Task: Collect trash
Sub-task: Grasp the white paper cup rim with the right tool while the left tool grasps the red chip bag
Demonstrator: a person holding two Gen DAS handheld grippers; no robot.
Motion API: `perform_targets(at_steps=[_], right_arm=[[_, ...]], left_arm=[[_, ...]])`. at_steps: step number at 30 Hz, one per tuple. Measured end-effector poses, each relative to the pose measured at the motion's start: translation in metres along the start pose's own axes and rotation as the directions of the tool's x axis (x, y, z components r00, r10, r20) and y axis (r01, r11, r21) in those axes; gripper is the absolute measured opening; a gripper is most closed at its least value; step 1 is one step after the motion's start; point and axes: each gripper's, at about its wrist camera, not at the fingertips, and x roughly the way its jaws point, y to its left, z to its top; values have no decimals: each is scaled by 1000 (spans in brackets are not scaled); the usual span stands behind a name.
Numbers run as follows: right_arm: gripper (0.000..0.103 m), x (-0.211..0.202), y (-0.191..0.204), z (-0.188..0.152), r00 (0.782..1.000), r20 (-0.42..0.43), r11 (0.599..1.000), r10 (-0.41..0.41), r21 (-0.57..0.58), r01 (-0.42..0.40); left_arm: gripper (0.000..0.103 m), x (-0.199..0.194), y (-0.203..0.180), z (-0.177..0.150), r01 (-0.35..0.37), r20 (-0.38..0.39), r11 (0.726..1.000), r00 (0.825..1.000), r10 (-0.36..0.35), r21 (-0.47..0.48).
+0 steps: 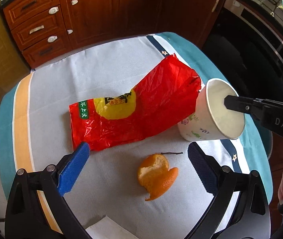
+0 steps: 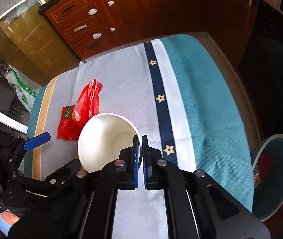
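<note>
My right gripper point(image 2: 140, 139) is clamped on the rim of the white paper cup point(image 2: 105, 139): one blue pad point(image 2: 135, 155) sits inside the mouth, the other outside, the cup wall pinched between them. In the left wrist view the cup point(image 1: 211, 115) stands tilted, its mouth turned toward my right gripper's side; whether its base touches the cloth I cannot tell.

My left gripper point(image 1: 138, 149) stands with fingers spread wide and nothing between the pads. The orange peel point(image 1: 157, 175) lies on the cloth inside that span, nearer me than the cup and well apart from it. A thin dark twig point(image 1: 172, 153) lies just beyond the peel, toward the cup.

The red plastic bag point(image 1: 133, 107) lies crumpled beside the cup, its far end touching or overlapping the cup's side. My left finger's blue tip point(image 1: 81, 149) overlaps the bag's near corner; contact cannot be confirmed.

All rest on the striped tablecloth point(image 1: 101, 69).
</note>
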Motion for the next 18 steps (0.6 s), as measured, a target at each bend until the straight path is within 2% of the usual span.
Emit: perform_targets(at_steps=[3, 7, 12, 14, 15, 16, 17, 18], right_arm=[[4, -7, -15, 2, 999, 24, 999, -47, 11, 47], [4, -8, -28, 0, 998, 20, 998, -61, 15, 60], [4, -6, -34, 0, 999, 24, 999, -41, 26, 40], [4, -5, -36, 0, 999, 25, 999, -41, 34, 41], [4, -4, -36, -1, 999, 27, 999, -40, 37, 39], [4, -3, -36, 0, 999, 28, 999, -38, 41, 37], [4, -3, -37, 0, 999, 28, 999, -36, 42, 35], [4, -2, -38, -1, 999, 28, 999, -35, 43, 33]], left_arm=[[99, 13, -7, 7, -6, -10, 1000, 1000, 6, 18], [99, 29, -14, 13, -29, -24, 999, 999, 30, 38], [99, 40, -11, 21, -50, -1, 999, 999, 50, 11], [92, 36, -7, 22, -24, 39, 1000, 999, 25, -17], [77, 35, -6, 22, -15, 49, 1000, 999, 16, -22], [57, 35, -6, 23, -8, 41, 1000, 999, 9, -19], [42, 37, -7, 24, 3, 23, 1000, 1000, -3, -11], [19, 39, -9, 25, 5, 4, 1000, 1000, -5, -1]])
